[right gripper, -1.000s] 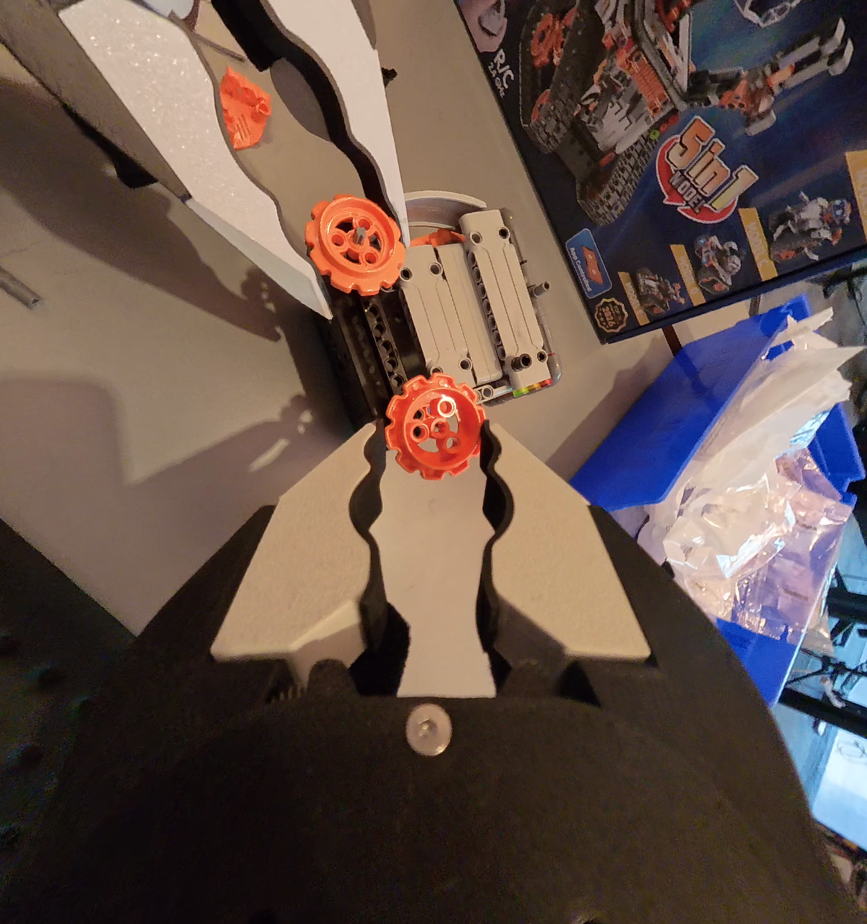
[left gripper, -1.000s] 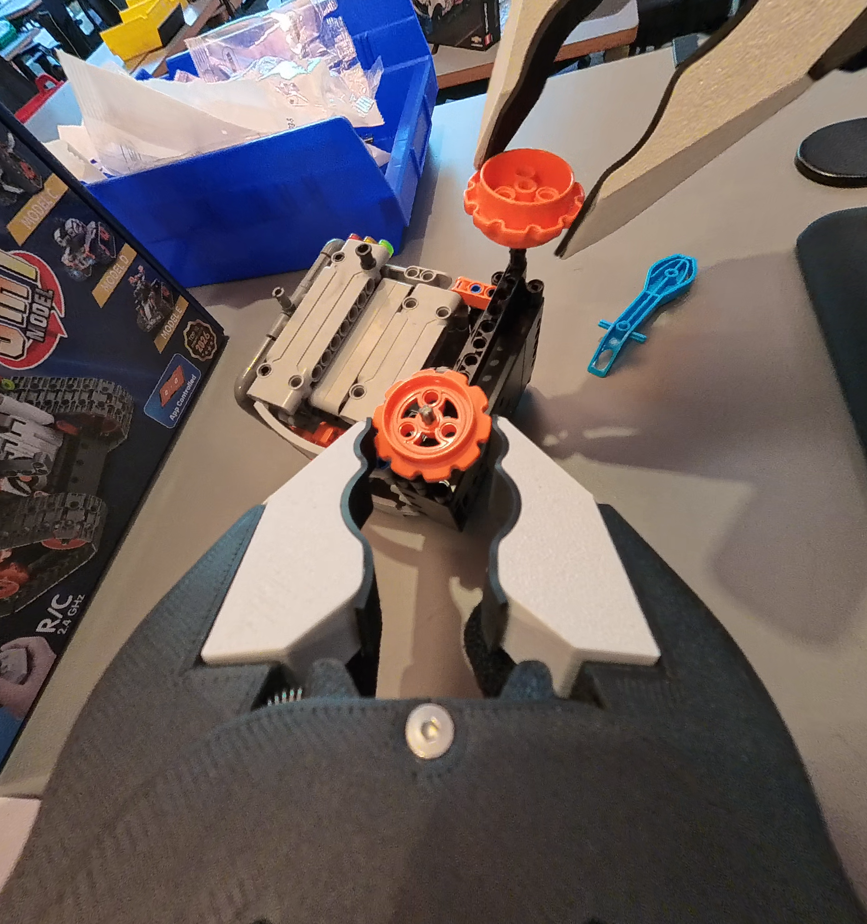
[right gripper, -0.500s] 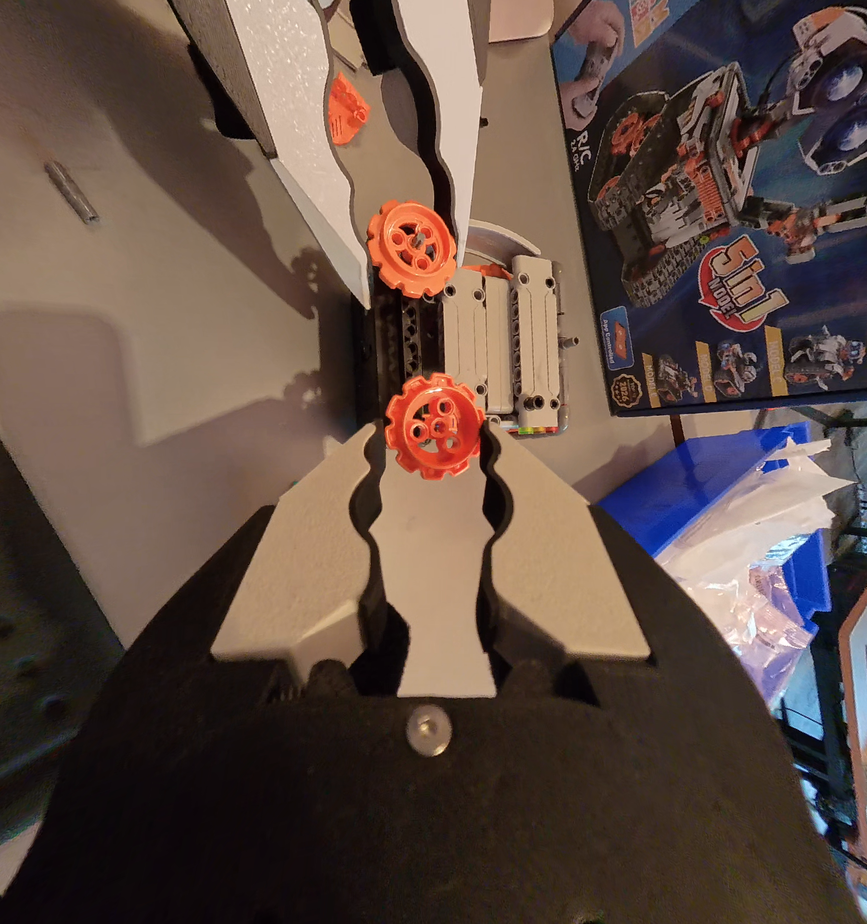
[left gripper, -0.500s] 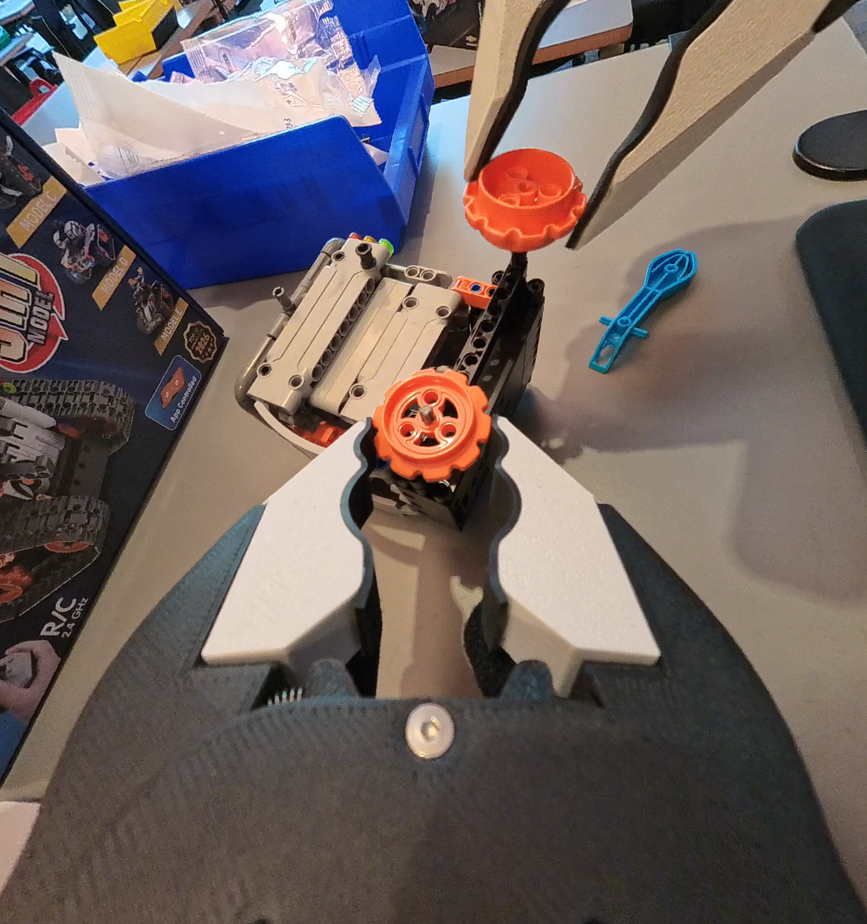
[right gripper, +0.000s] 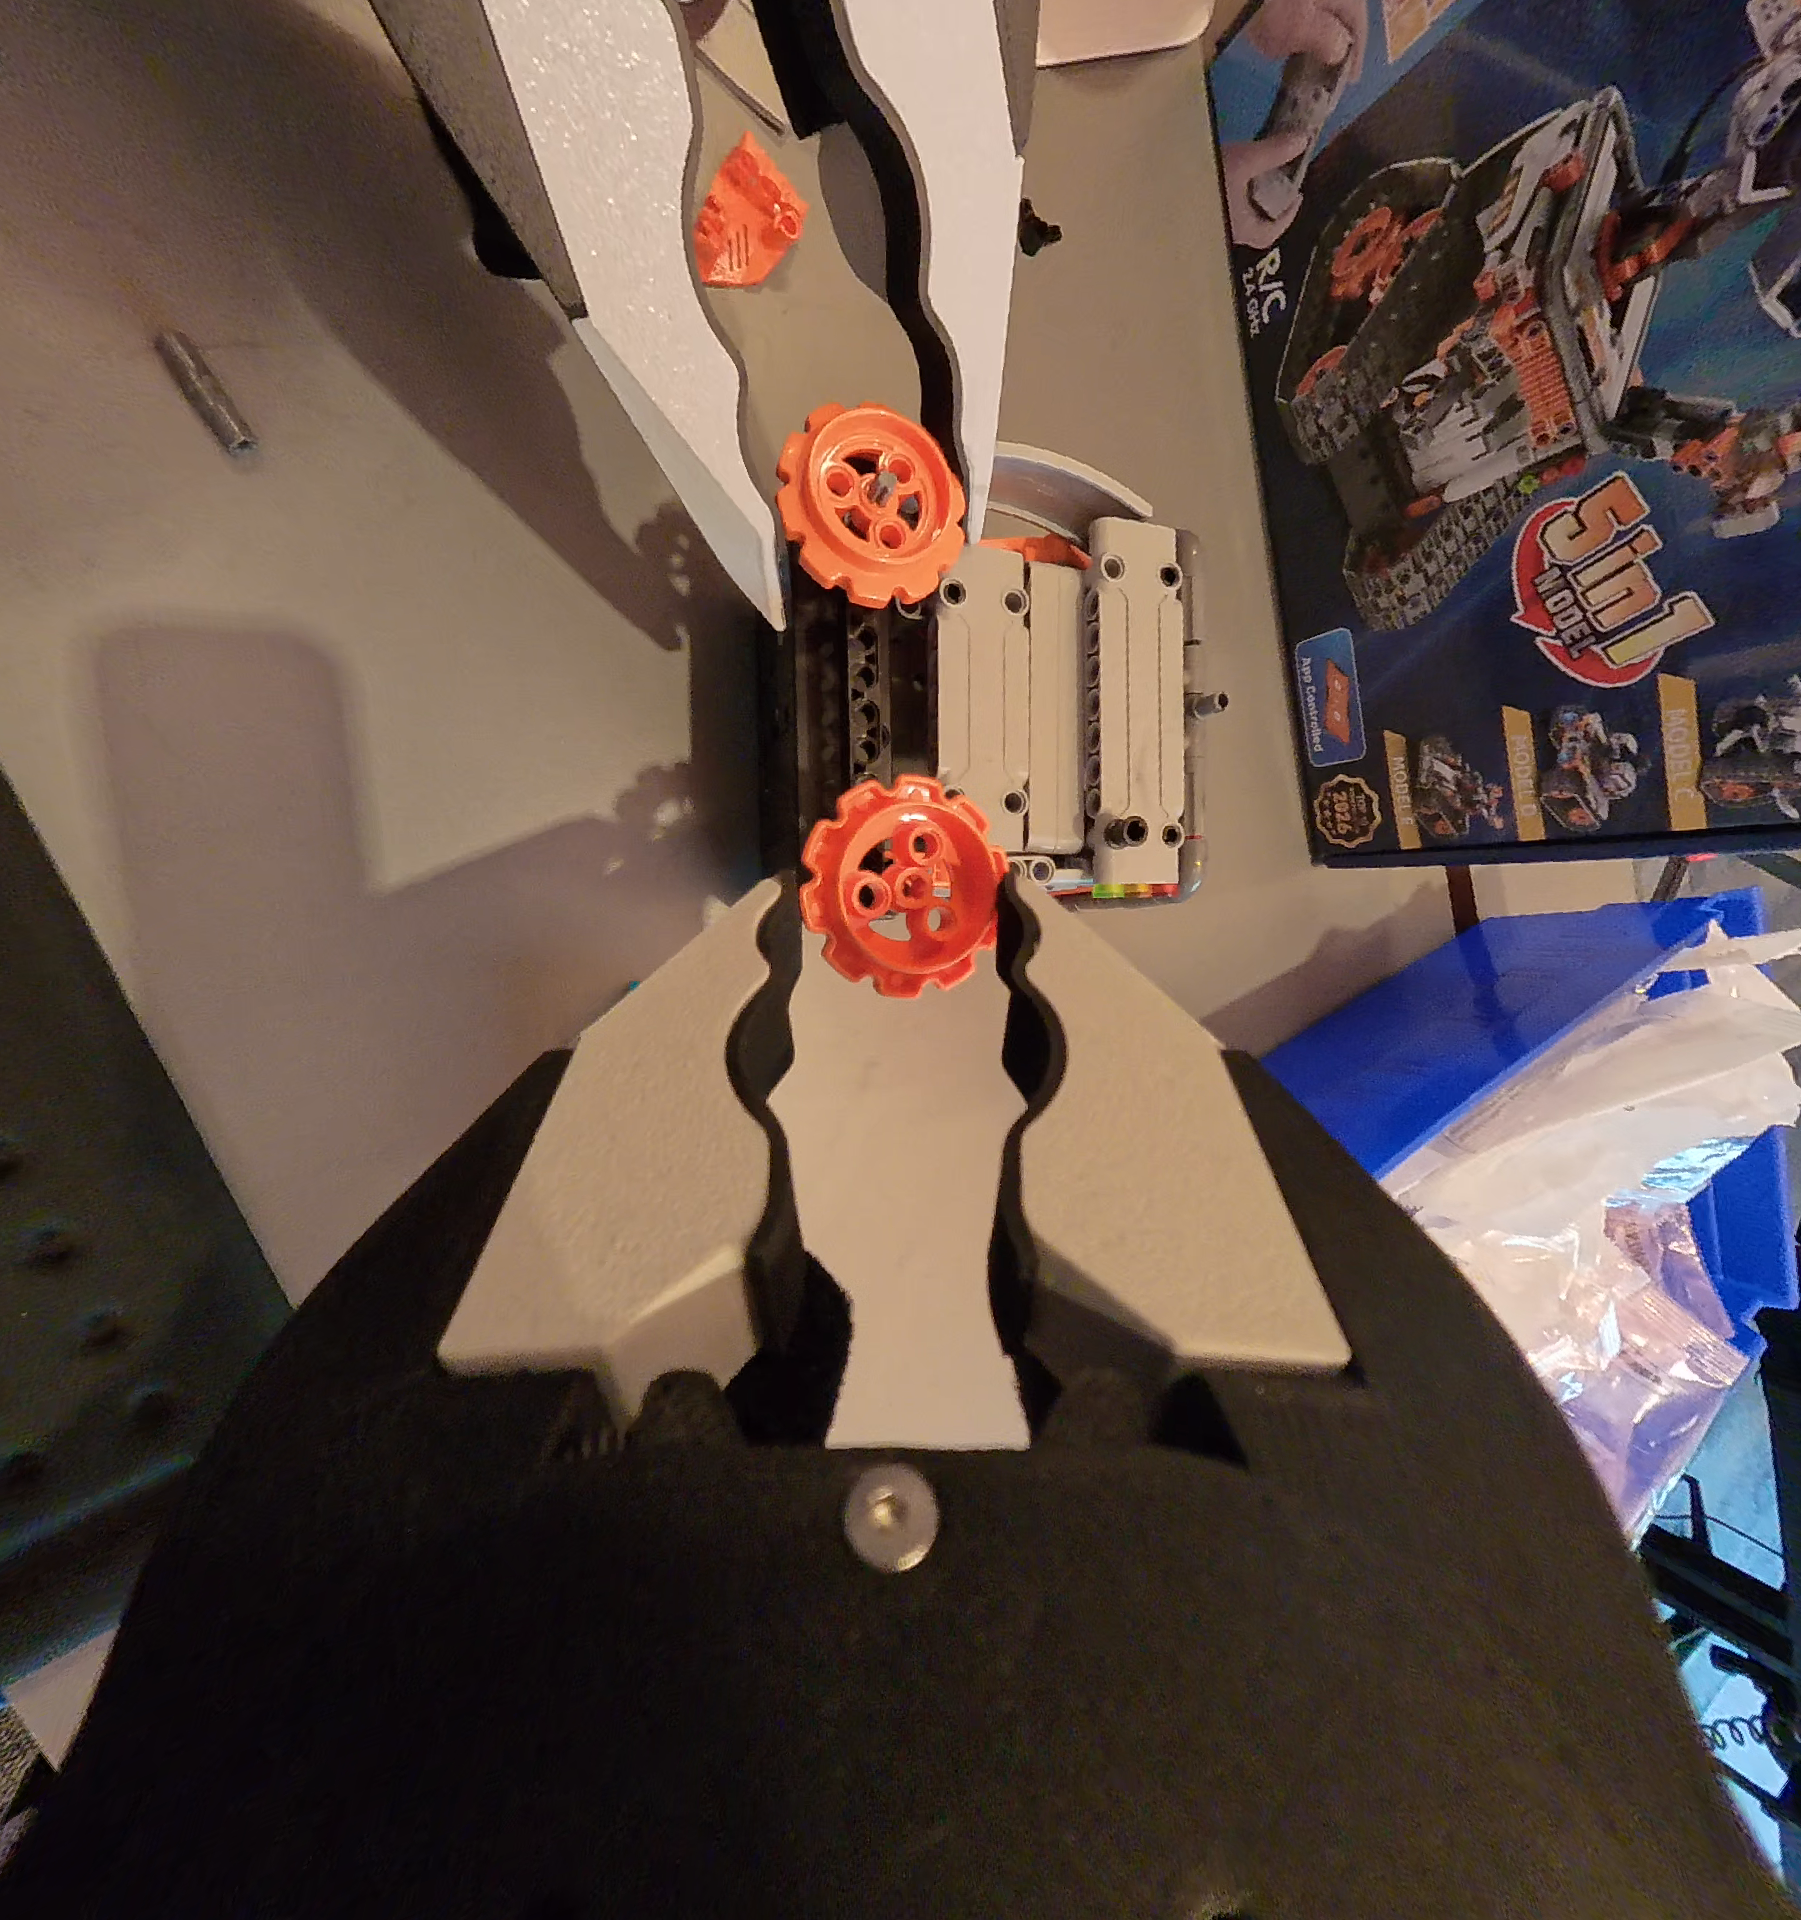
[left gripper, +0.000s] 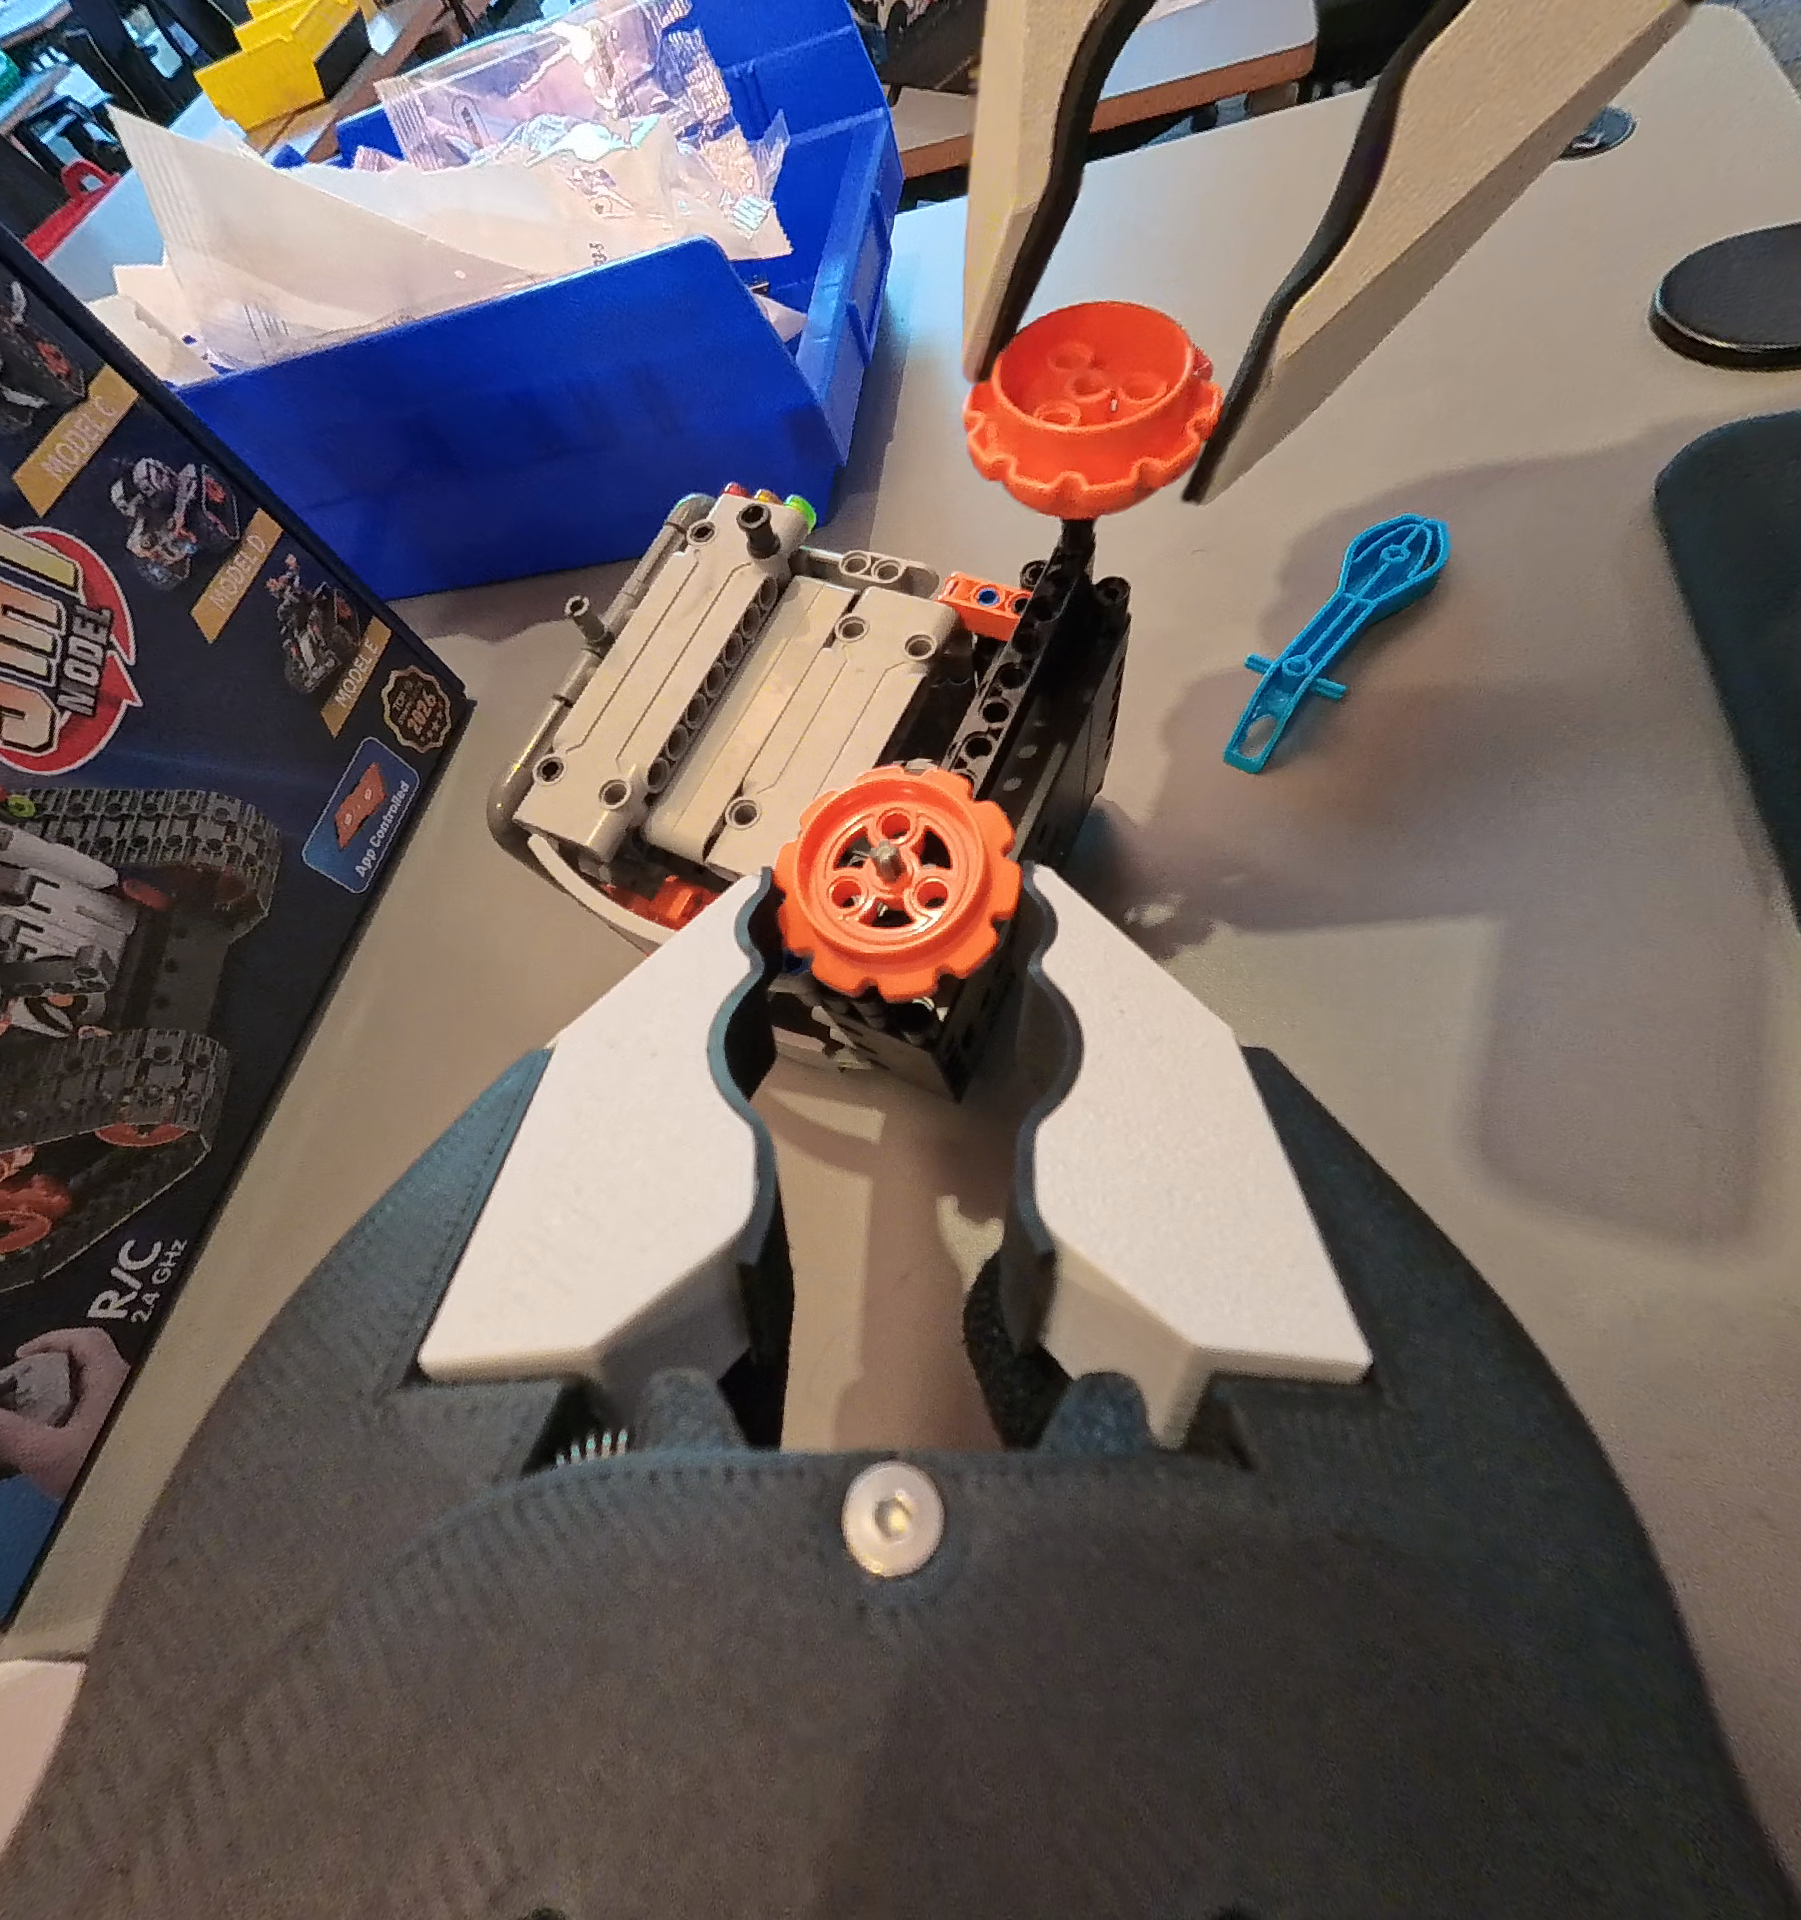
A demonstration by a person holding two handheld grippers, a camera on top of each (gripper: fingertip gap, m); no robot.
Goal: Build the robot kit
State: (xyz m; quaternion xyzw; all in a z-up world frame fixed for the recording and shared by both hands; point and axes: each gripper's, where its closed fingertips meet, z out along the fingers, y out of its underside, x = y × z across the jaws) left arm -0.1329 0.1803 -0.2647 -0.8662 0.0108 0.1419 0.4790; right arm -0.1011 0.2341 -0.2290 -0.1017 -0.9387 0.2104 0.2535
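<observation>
A brick model (left gripper: 771,686) with grey panels and a black frame lies on the grey table. An orange toothed wheel (left gripper: 891,883) sits on an axle at its near end. My left gripper (left gripper: 896,935) is shut on the black frame just under that wheel. It shows at the top of the right wrist view (right gripper: 880,566), flanking the same wheel (right gripper: 870,504). My right gripper (right gripper: 896,899) is shut on a second orange wheel (right gripper: 906,899). In the left wrist view it (left gripper: 1091,426) holds this wheel (left gripper: 1093,410) on top of a black axle (left gripper: 1078,540) at the model's far end.
A blue bin (left gripper: 522,416) of plastic bags stands behind the model. A printed toy box (left gripper: 117,831) lies left of it. A blue plastic tool (left gripper: 1332,644) lies to the right, near a dark mat (left gripper: 1769,675). An orange piece (right gripper: 745,223) and a grey pin (right gripper: 205,390) lie beyond. The grippers' ends are close to 8 cm from one another.
My right gripper has turned about the wheel it holds, so its view has rotated. The wheel stays over the far axle. My left gripper and the model have not moved.
</observation>
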